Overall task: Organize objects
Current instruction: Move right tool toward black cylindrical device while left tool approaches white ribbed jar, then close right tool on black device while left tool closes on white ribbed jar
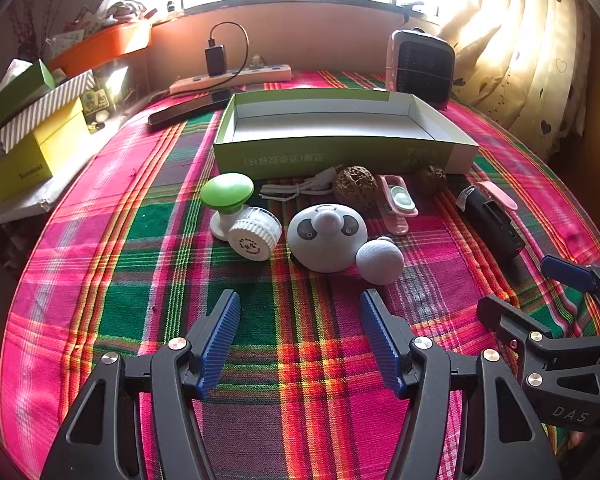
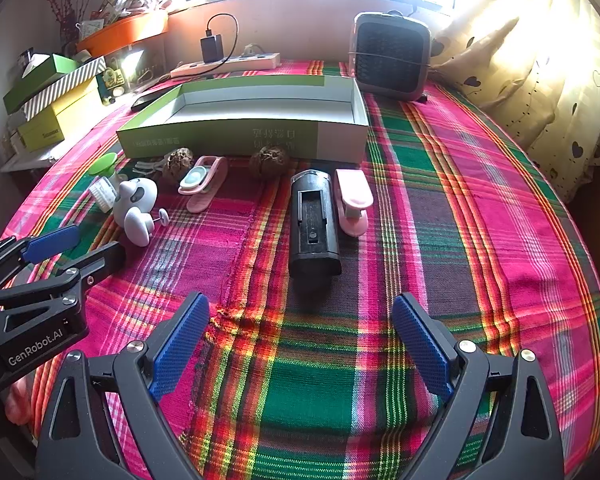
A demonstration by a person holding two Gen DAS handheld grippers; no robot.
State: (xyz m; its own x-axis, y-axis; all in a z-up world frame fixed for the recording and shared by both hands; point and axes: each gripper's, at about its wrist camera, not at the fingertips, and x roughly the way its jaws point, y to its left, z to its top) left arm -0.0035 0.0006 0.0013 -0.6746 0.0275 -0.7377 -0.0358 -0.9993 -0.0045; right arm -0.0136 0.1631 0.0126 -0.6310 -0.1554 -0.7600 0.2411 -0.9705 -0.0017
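An empty green and white box (image 1: 340, 156) (image 2: 236, 136) stands on the plaid cloth. In front of it lie a green-capped piece (image 1: 227, 192), a white round cap (image 1: 255, 236), a white cable (image 1: 300, 189), a grey panda-faced massager (image 1: 327, 236) (image 2: 136, 200), two brown walnuts (image 1: 355, 186) (image 2: 269, 161), a pink clip (image 1: 398, 202) (image 2: 202, 182), a black cylinder (image 2: 314, 228) (image 1: 492, 220) and a pink stapler (image 2: 354, 200). My left gripper (image 1: 300, 320) is open, short of the massager. My right gripper (image 2: 300, 332) is open, short of the black cylinder.
A small heater (image 2: 392, 56) stands behind the box at the right. A power strip (image 1: 230, 78) with a charger lies along the back wall. Stacked boxes (image 1: 36, 136) sit at the left. A curtain (image 2: 540, 80) hangs at the right.
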